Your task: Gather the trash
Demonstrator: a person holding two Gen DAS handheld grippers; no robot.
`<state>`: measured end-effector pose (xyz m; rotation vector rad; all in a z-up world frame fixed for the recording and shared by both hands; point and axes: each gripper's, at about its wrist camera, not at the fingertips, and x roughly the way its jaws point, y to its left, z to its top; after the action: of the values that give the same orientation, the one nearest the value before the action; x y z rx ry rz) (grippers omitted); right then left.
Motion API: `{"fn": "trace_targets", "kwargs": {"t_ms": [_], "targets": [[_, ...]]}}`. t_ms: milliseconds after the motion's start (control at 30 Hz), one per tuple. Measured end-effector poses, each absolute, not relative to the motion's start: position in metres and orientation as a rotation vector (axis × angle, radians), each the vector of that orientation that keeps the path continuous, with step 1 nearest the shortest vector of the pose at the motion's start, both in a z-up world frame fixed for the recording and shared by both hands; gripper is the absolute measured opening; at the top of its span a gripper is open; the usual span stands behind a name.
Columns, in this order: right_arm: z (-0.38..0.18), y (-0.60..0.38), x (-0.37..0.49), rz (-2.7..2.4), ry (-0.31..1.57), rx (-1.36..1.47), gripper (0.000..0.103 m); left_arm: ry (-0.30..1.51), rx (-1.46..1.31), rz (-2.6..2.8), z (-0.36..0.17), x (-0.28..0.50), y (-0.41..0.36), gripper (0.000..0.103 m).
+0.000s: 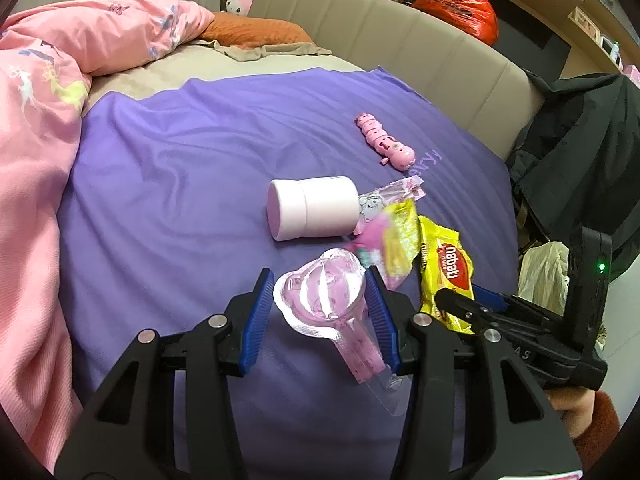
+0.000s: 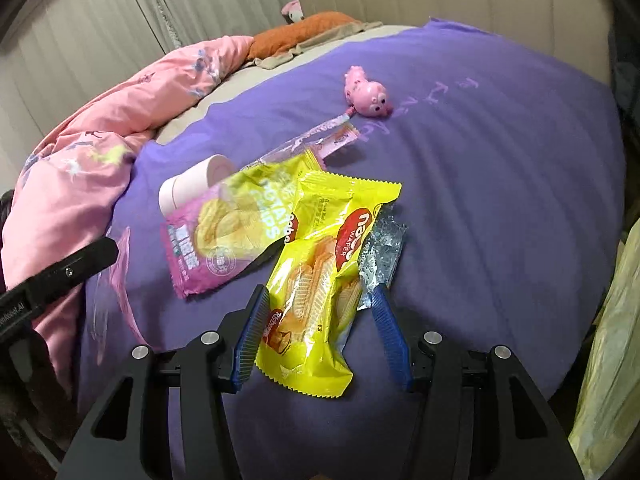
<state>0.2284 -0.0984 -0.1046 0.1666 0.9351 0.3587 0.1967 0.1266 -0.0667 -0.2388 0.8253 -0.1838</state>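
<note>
purple blanket [image 2: 480, 200] | left gripper [image 1: 318, 286] clenches pink blister pack [image 1: 320, 292] | right gripper [image 2: 320, 300] released (astride "nabati" wrapper [image 2: 320, 280])

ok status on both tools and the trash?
Left tool shut on clear pink blister pack. Right tool open, straddling yellow wafer wrapper, not gripped. Chips bag overlaps the wrapper's far end.

We see a soft, matt purple cloth [image 2: 480, 200] under glossy, crinkled foil wrappers: a yellow wafer packet [image 2: 320, 280] (silver inside at its torn edge) and a chips bag [image 2: 224, 236]. The clear plastic blister shell [image 1: 324, 292] shines; the pale pink jar [image 1: 312, 208] looks smooth and matt.
</note>
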Motion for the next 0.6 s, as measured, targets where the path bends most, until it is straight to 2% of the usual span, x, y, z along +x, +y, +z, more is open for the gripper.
{"fn": "trace_targets", "kwargs": {"t_ms": [33, 67, 100, 233, 600], "targets": [[-0.102, -0.097, 0.225, 0.373, 0.934, 0.15, 0.041, 0.829, -0.237, -0.178, -0.068, 0.196, 0.127, 0.044], [-0.101, -0.097, 0.222, 0.397, 0.932, 0.146, 0.018, 0.83, -0.237, -0.176, -0.069, 0.195, 0.127, 0.044], [-0.099, -0.097, 0.219, 0.415, 0.928, 0.139, 0.014, 0.832, -0.238, -0.175, -0.069, 0.194, 0.126, 0.044], [-0.077, -0.112, 0.2, 0.444, 0.846, 0.152, 0.012, 0.806, -0.224, -0.168, -0.054, 0.186, 0.121, 0.044], [0.007, -0.191, 0.15, 0.411, 0.617, 0.137, 0.012, 0.56, -0.07, -0.181, 0.058, 0.147, 0.051, 0.044]]}}
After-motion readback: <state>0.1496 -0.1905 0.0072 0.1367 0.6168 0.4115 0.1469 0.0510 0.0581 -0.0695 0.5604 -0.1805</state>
